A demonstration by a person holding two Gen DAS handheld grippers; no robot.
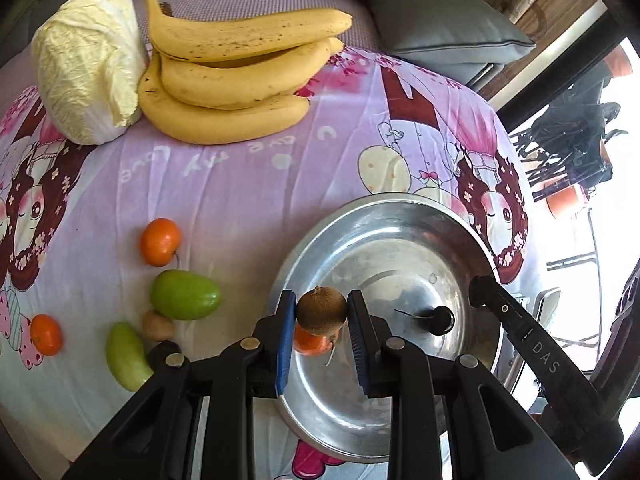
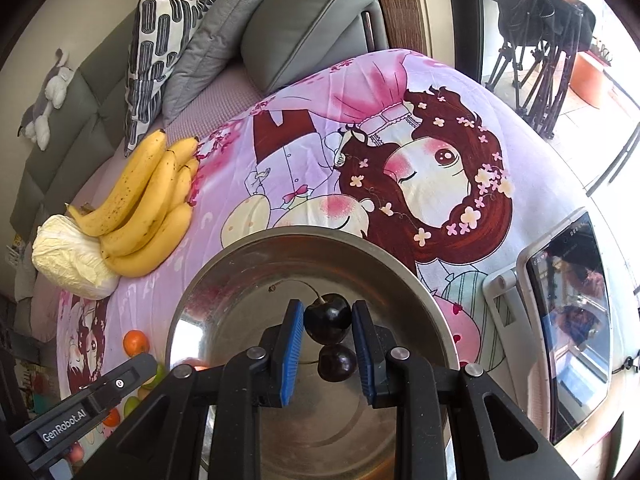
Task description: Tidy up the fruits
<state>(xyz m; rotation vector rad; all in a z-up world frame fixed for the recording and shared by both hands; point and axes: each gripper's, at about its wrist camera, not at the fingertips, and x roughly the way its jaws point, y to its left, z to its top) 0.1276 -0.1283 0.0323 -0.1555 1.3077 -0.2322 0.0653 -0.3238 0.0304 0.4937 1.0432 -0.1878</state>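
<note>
My left gripper (image 1: 321,298) is shut on a brown fuzzy kiwi (image 1: 321,312), held over the near left rim of a round metal dish (image 1: 400,216). A tangerine (image 1: 309,343) lies in the dish just under the kiwi. My right gripper (image 2: 327,308) is shut on a dark cherry (image 2: 327,320) with a stem, above the dish (image 2: 208,280). A second dark round shape (image 2: 337,362) sits right below it; cherry or reflection, I cannot tell. Loose on the cloth left of the dish lie tangerines (image 1: 160,242), two green fruits (image 1: 185,295) and a small kiwi (image 1: 158,325).
A banana bunch (image 1: 232,76) and a pale cabbage (image 1: 88,64) lie at the cloth's far left. Grey cushions (image 2: 304,20) stand behind. A tablet on a stand (image 2: 568,320) is right of the dish. The cartoon-print cloth (image 1: 248,184) covers the whole surface.
</note>
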